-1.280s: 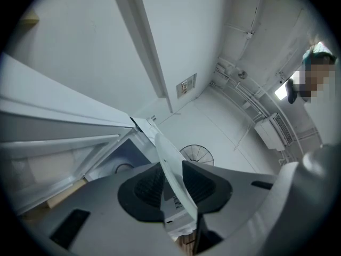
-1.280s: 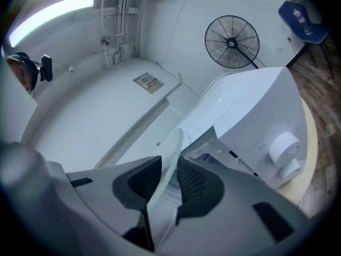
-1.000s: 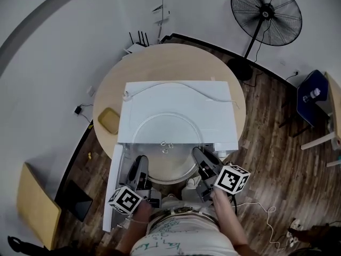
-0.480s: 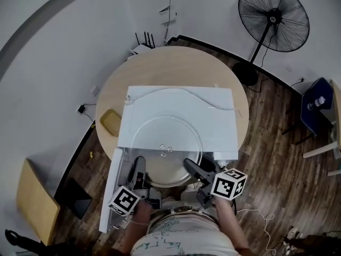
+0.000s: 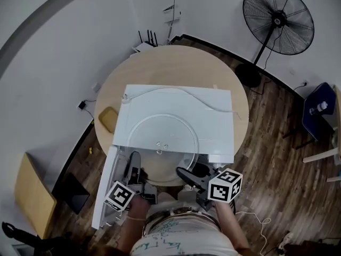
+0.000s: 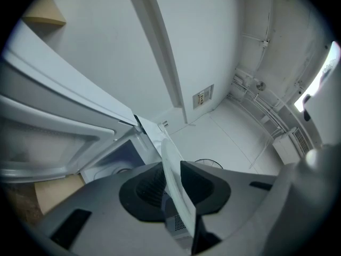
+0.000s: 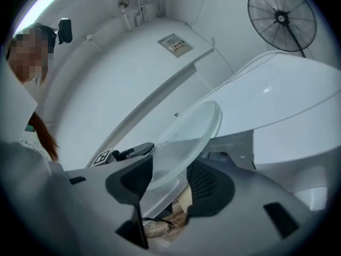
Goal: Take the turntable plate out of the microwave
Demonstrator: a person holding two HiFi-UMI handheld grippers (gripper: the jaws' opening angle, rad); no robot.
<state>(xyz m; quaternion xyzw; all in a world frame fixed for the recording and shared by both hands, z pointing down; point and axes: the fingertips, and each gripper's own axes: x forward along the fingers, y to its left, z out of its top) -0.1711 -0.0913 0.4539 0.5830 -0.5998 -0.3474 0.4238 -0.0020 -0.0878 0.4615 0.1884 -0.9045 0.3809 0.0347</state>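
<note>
Two grippers meet this plate, but only one is carrying it. On your left, the left gripper (image 6: 171, 181) has just been closing and is clamped on the rim of the turntable plate (image 5: 160, 128), which runs edge-on between its pads. From there the glass stretches away to your right.

The plate is out of the cavity. It is held in the air at the front of the microwave (image 5: 178, 101), and from the head view it overlaps the white top. The open door (image 5: 104, 192) hangs to the left.

On your right, the right gripper (image 7: 164, 181) has just been opening. The opposite rim lies between its jaws, but the pads stand off it, so it holds nothing.

Both grippers are at the near edge, and the disc's far side is unsupported. Expect it to droop away from you unless your right gripper closes again.
</note>
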